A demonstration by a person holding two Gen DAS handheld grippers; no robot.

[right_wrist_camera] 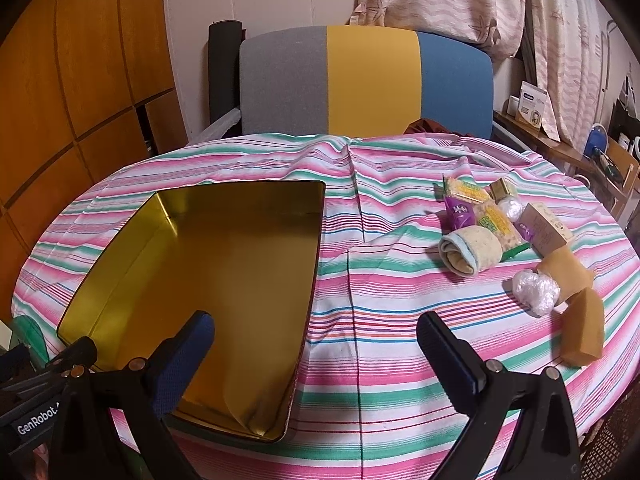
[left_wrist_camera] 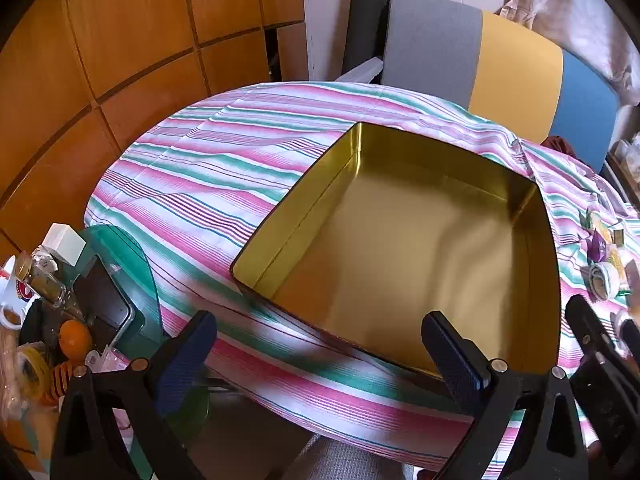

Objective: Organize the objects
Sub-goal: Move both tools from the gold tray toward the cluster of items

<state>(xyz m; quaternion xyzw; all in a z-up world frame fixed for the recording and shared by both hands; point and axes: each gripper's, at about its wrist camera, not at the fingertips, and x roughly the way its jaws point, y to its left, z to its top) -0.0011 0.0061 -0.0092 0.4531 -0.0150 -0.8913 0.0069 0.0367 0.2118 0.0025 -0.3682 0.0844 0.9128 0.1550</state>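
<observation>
An empty gold tin box (left_wrist_camera: 408, 248) sits open on the striped tablecloth; it also shows at the left of the right wrist view (right_wrist_camera: 216, 264). My left gripper (left_wrist_camera: 320, 332) is open and empty over the tin's near edge. My right gripper (right_wrist_camera: 316, 332) is open and empty, just right of the tin's near corner. A cluster of small objects lies on the cloth to the right: a rolled cloth (right_wrist_camera: 472, 250), purple candies (right_wrist_camera: 458, 212), snack packets (right_wrist_camera: 494, 222), a cardboard box (right_wrist_camera: 546, 228), yellow sponges (right_wrist_camera: 582, 332) and a plastic-wrapped ball (right_wrist_camera: 536, 292).
A grey, yellow and blue chair back (right_wrist_camera: 368, 80) stands behind the table. Wood panelling (left_wrist_camera: 120, 40) lies to the left. A cluttered side surface with jars, tape and an orange (left_wrist_camera: 74, 338) is at lower left. A shelf with items (right_wrist_camera: 600, 148) is at far right.
</observation>
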